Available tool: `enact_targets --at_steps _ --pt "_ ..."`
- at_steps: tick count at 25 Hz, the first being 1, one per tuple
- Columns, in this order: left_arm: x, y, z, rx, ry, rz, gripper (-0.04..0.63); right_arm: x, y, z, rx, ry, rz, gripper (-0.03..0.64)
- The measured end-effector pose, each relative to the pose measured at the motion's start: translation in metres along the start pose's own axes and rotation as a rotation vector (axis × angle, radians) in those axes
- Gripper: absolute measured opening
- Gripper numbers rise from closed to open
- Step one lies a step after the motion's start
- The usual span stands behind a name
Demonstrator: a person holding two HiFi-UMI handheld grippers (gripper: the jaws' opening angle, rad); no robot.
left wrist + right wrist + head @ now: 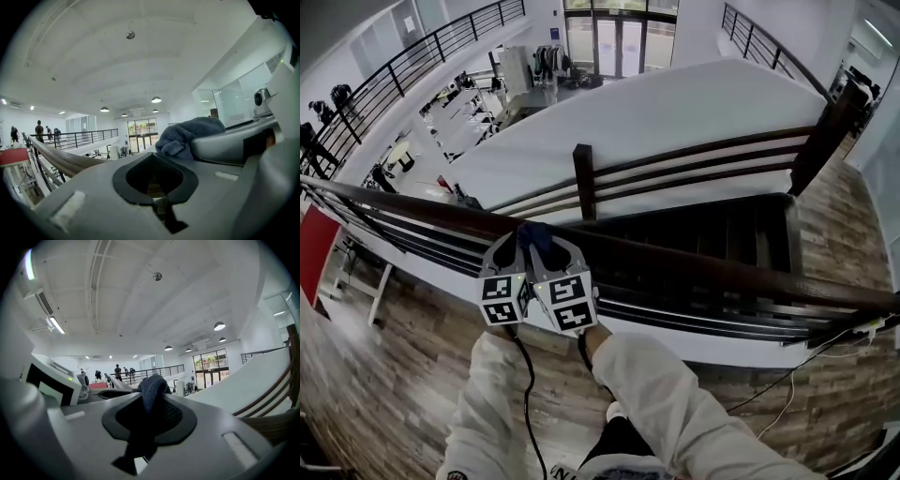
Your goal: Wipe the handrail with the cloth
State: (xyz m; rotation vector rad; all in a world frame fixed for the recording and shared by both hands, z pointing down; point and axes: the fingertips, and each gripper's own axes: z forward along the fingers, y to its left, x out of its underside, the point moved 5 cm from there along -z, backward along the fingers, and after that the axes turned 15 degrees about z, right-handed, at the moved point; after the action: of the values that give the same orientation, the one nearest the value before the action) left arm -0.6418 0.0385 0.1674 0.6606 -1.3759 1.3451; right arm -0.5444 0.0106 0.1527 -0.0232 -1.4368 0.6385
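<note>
The dark blue cloth (534, 233) sits on top of the brown wooden handrail (703, 265). The right gripper (561, 253) has its jaws pinching the cloth, and a bit of it sticks up above them. The left gripper (511, 249) is just beside the right one, also at the handrail. Its jaws are pressed together with nothing in them. Below the handrail there are dark stairs (722, 234) going down. The person's white sleeves (675, 403) show on the near side of the handrail.
</note>
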Motion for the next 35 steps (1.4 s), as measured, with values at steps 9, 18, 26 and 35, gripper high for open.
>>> enact_targets --at_steps 9,18,26,35 --pt "0.01 -0.004 0.008 0.007 0.002 -0.017 -0.002 0.006 -0.008 0.003 0.016 0.006 0.003 0.071" --pt "0.004 -0.019 0.007 0.045 -0.025 -0.012 -0.002 0.006 -0.029 -0.006 0.059 -0.006 0.025 0.071" --pt "-0.012 -0.042 -0.004 0.079 -0.033 -0.011 -0.002 0.008 -0.044 -0.032 0.092 -0.017 0.027 0.071" --pt "-0.036 -0.1 -0.007 0.129 -0.048 -0.003 -0.002 0.001 -0.081 -0.085 0.134 -0.038 0.051 0.071"
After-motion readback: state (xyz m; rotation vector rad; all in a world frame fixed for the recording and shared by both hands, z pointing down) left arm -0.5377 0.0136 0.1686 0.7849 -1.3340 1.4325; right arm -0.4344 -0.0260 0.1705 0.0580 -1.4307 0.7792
